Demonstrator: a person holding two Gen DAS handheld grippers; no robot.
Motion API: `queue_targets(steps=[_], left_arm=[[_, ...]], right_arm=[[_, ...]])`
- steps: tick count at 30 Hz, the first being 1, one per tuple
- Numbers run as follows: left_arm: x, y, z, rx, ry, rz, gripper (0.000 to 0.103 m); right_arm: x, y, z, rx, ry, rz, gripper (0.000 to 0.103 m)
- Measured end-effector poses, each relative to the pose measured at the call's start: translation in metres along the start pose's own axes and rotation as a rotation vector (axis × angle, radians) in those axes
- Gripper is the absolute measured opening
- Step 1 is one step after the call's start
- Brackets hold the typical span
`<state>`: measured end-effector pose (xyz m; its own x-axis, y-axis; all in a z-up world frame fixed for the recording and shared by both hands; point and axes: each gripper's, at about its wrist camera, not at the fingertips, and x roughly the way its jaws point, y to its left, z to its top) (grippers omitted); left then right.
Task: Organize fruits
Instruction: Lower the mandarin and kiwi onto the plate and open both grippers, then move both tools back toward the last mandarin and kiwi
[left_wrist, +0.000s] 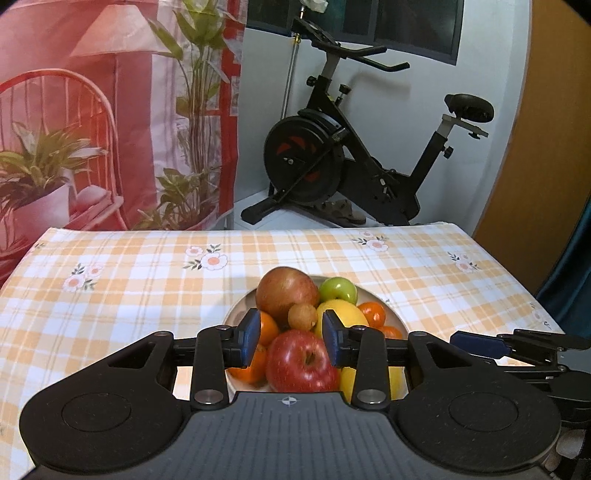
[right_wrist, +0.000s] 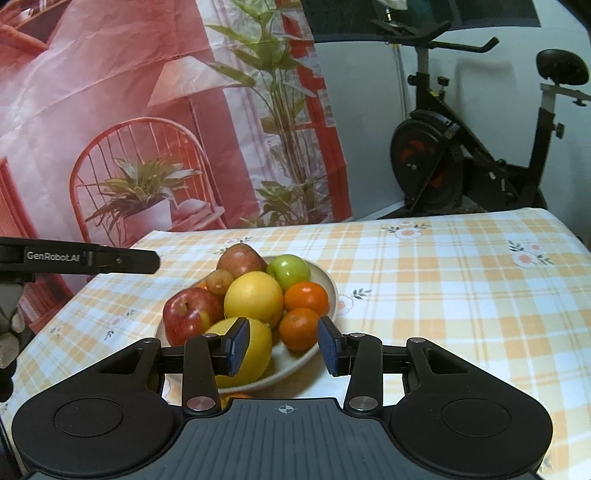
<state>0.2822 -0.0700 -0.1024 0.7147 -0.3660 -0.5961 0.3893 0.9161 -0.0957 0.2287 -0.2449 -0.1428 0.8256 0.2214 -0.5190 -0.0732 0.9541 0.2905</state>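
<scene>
Orange-and-white checked cloth with small flower prints covers the desk (left_wrist: 369, 266), and on it we see a shallow, pale ceramic bowl (right_wrist: 330, 284) heaped with fruit: a shiny red apple (left_wrist: 301, 360), a duller red-brown apple (left_wrist: 286, 293) behind it, a small green apple (left_wrist: 338, 290), a large round yellow citrus (right_wrist: 253, 297), a second yellow citrus (right_wrist: 258, 349) at the near rim, two small orange mandarins (right_wrist: 306, 295) on the right side, and a little brown rough-skinned fruit (left_wrist: 302, 316) wedged in the middle. We hold the left gripper (left_wrist: 289, 341) above the near side of the bowl, its blue-padded jaws standing a little apart with nothing pinched; the red apple shows between them but lies lower, in the bowl. Our right gripper (right_wrist: 282, 345) hovers just beside it, jaws likewise parted and gripping nothing, framing the near yellow citrus and one mandarin. Behind the desk hang a red printed curtain (left_wrist: 110, 110) and stands a black exercise bike (left_wrist: 351, 147).
</scene>
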Motion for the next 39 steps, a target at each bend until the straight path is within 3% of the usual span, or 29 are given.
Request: queue_targets(steps=[17,39], left_arm=[[-0.026,-0.022,-0.04,-0.016,0.018,-0.035,0.039],[-0.005,-0.058,-0.078,0.033,0.109,-0.097,0.039]], right_arm=[[-0.037,0.011,-0.048,-0.014,-0.003,-0.08,0.039],[-0.043,-0.005,-0.071,-0.045,-0.1,-0.087,0.039]])
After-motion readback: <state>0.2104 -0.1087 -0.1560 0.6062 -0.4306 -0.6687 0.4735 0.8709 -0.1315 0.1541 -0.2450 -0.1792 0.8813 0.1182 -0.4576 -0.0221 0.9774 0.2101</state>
